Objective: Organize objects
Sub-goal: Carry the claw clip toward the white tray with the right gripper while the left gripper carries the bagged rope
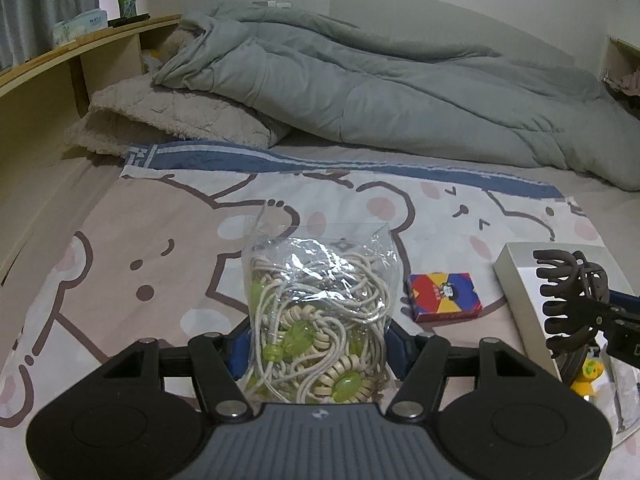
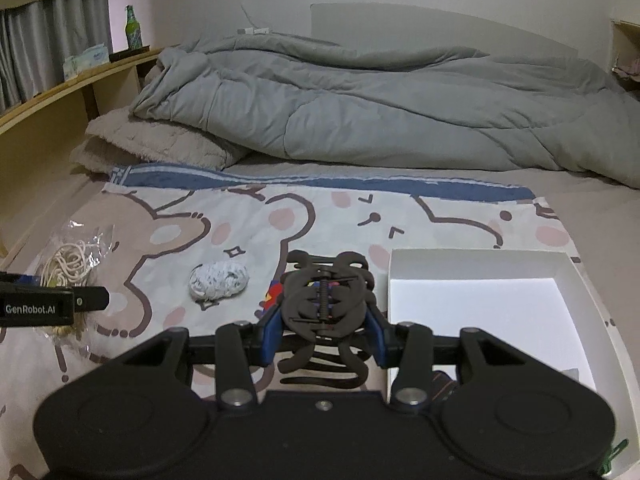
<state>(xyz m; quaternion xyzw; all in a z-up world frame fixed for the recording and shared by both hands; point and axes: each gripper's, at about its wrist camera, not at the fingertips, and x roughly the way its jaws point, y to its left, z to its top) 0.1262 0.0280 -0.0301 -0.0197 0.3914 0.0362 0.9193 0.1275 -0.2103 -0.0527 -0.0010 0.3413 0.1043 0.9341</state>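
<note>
Both loads are up off the bed sheet [image 2: 240,216]: my left gripper [image 1: 316,344] pinches a slippery clear bag of hair ties [image 1: 320,300] that could slide free, my right gripper [image 2: 324,320] clamps a brown claw clip [image 2: 326,296] beside the white box [image 2: 480,300], whose wall its teeth may snag.

Home bedroom: bed w/ grey duvet [image 2: 380,108], pillow [image 2: 156,144], wooden headboard shelf [image 1: 80,46].

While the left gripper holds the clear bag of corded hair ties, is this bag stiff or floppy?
Likely floppy: the clear bag is thin crinkled plastic, pinched in the left gripper. Its top stands loose, so it may sag. The cords and beads look loose inside and will probably shift. It seems light.
</note>
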